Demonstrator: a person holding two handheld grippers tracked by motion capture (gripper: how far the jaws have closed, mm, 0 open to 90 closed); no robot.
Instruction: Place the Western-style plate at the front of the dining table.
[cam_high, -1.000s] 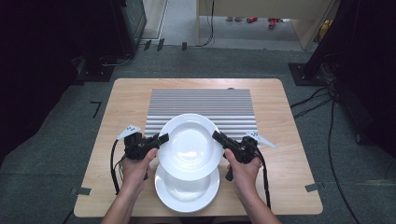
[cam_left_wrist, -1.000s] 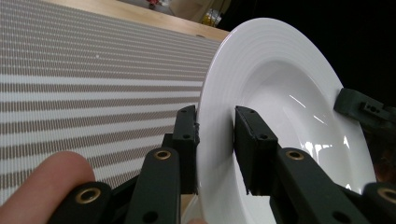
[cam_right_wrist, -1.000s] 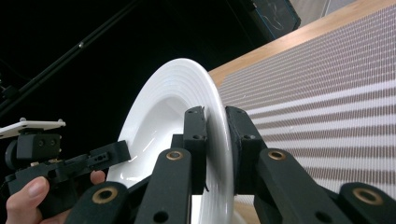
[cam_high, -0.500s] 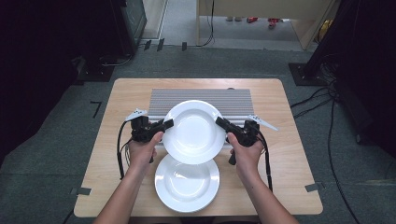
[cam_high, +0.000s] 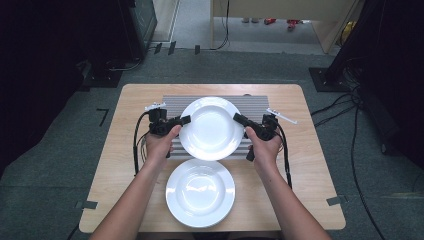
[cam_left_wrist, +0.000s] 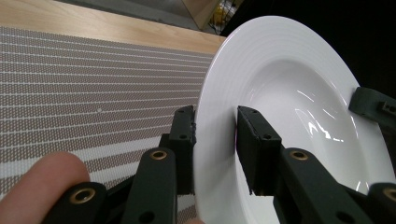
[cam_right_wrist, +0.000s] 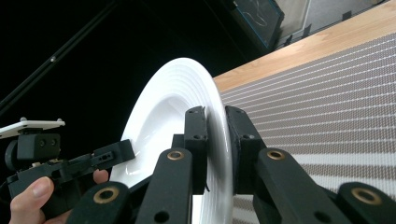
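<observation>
Grey carpet and dark equipment surround a light wooden table (cam_high: 310, 150), with a grey ribbed mat (cam_high: 170, 102) laid across its far half.

Above that mat, a little toward the near edge, hangs the held plate (cam_high: 212, 128): white, round and glossy, with a broad rim marked by fine concentric ridges and a shallow, smooth well that catches bright streaks of light. It is clear of the surface, gripped at two opposite points of its rim.

At the plate's 9 o'clock, the left gripper (cam_high: 183, 120) bites the rim. In the left gripper view (cam_left_wrist: 215, 140) one black jaw sits behind the rim and the other in front on the well side; they look clamped on it, though a sliver of white shows beside the front pad. At 3 o'clock the right gripper (cam_high: 238, 118) does the same, and its own view (cam_right_wrist: 215, 144) shows both jaws pressed tight against the thin edge of the rim, with the opposite gripper and a hand (cam_right_wrist: 28, 196) across the plate. Each gripper is held in a bare hand, forearms entering from 6 o'clock, and black cables (cam_high: 136, 145) loop down beside the wrists.

At 6 o'clock from the held plate, a second plate (cam_high: 200, 192) of the same white pattern lies flat on the bare wood near the table's front edge, the two just overlapping in the high view.
</observation>
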